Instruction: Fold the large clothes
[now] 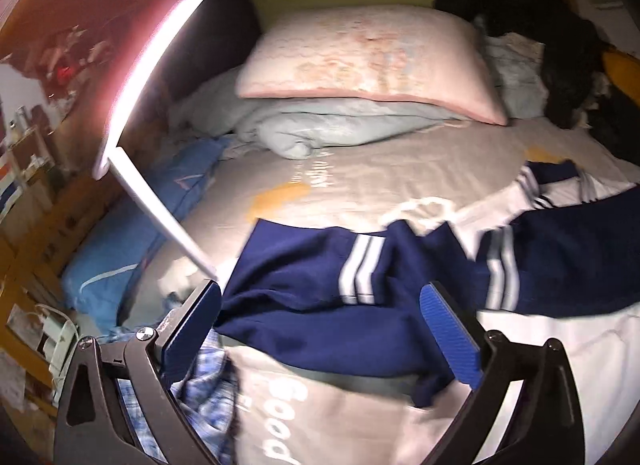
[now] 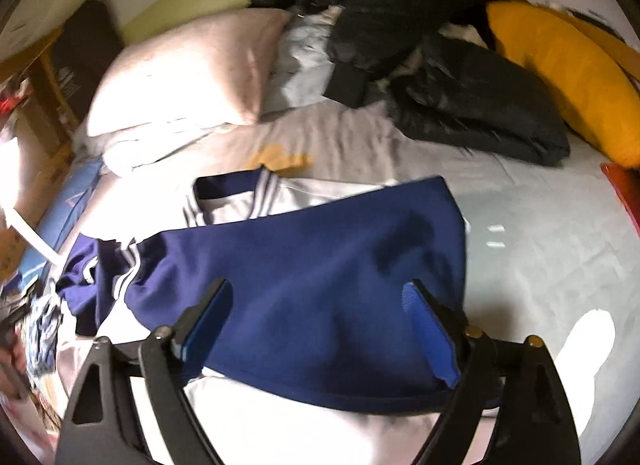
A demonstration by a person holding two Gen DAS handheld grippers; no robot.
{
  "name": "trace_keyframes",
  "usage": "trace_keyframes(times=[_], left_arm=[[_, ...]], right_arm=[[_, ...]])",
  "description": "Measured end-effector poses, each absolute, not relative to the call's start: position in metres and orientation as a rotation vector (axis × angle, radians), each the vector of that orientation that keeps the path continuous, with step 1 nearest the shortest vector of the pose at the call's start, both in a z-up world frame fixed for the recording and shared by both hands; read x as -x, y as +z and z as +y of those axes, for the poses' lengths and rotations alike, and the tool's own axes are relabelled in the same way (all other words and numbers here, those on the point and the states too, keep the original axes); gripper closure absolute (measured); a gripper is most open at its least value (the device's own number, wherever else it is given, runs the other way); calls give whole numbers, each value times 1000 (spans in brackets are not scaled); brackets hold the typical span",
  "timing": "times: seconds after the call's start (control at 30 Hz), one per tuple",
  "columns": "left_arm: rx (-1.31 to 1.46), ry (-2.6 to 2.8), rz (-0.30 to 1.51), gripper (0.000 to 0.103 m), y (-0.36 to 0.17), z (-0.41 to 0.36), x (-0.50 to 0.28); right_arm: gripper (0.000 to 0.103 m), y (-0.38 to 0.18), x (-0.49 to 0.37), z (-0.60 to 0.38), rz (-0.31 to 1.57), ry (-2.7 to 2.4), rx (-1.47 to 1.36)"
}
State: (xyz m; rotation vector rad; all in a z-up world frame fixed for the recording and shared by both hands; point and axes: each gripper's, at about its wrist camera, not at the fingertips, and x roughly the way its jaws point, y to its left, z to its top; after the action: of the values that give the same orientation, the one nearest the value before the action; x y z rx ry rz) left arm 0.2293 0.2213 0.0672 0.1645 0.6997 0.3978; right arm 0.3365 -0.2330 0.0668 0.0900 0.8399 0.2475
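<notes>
The navy and white garment [image 1: 320,277] lies spread on the bed [image 1: 400,169], in the near part of it, with its navy sleeve with white stripes [image 1: 360,269] crossing the body toward the left. The left tongs [image 1: 320,313] are spread wide, and the sleeve cloth passes between the two blue pads without being pinched. The right tongs [image 2: 320,329] are also spread wide, above the navy panel [image 2: 320,273] at the near right of the garment, and they hold nothing. The fold looks only partly done, because the white part [image 2: 304,193] near the collar is not covered. I think the main risk is a shallow grip: if the tongs close on one layer only, the lower layer will stay behind and the fold will become crooked. On the left, a checked blue cloth [image 1: 200,385] lies just beside the near pad, so it could be caught together with the sleeve. The thin white lamp arm [image 1: 160,221] also stands close on the left and may be hit.
</notes>
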Motion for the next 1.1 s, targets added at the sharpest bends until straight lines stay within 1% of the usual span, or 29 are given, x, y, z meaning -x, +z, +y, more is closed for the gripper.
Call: trace_keyframes(times=[0.13,0.2,0.23,0.27,0.33,0.4,0.5,0.53,0.63,0.7,0.77,0.8,0.87,0.9,0.93,0.97,1.1], left_arm=[[-98,325,730,5,53,244,-246],[-52,258,754,12,46,247,-258],[-15,214,765,19,44,249,-264],[23,184,773,23,42,251,-270],[74,169,801,26,35,254,-285],[73,169,848,26,23,254,-300],[18,199,963,27,-10,261,-324],[35,214,986,30,-19,267,-330],[134,216,1006,30,-29,279,-340],[125,244,1023,30,-32,280,-344],[98,260,1070,39,-41,279,-346],[91,253,1065,41,-42,280,-345],[91,278,1040,69,-37,284,-339],[116,272,1031,76,-33,288,-336],[153,244,1010,90,-27,291,-332],[169,198,997,94,-21,292,-330],[156,135,952,96,1,279,-313]], right_arm=[[16,64,-333,-218,815,222,20],[16,63,-333,-213,829,241,22],[16,62,-334,-212,833,247,20],[16,62,-334,-210,835,255,23],[16,62,-334,-205,838,262,48],[16,60,-335,-203,839,261,64],[17,58,-336,-203,846,268,76],[16,56,-337,-203,847,270,85],[17,49,-342,-205,856,250,115],[17,46,-345,-207,870,247,108],[17,43,-348,-209,879,237,97],[17,43,-349,-209,878,237,94],[17,44,-349,-209,873,231,97],[17,44,-349,-209,871,225,102],[17,45,-348,-210,866,219,108],[17,45,-348,-209,862,215,112],[17,49,-345,-211,846,199,112]])
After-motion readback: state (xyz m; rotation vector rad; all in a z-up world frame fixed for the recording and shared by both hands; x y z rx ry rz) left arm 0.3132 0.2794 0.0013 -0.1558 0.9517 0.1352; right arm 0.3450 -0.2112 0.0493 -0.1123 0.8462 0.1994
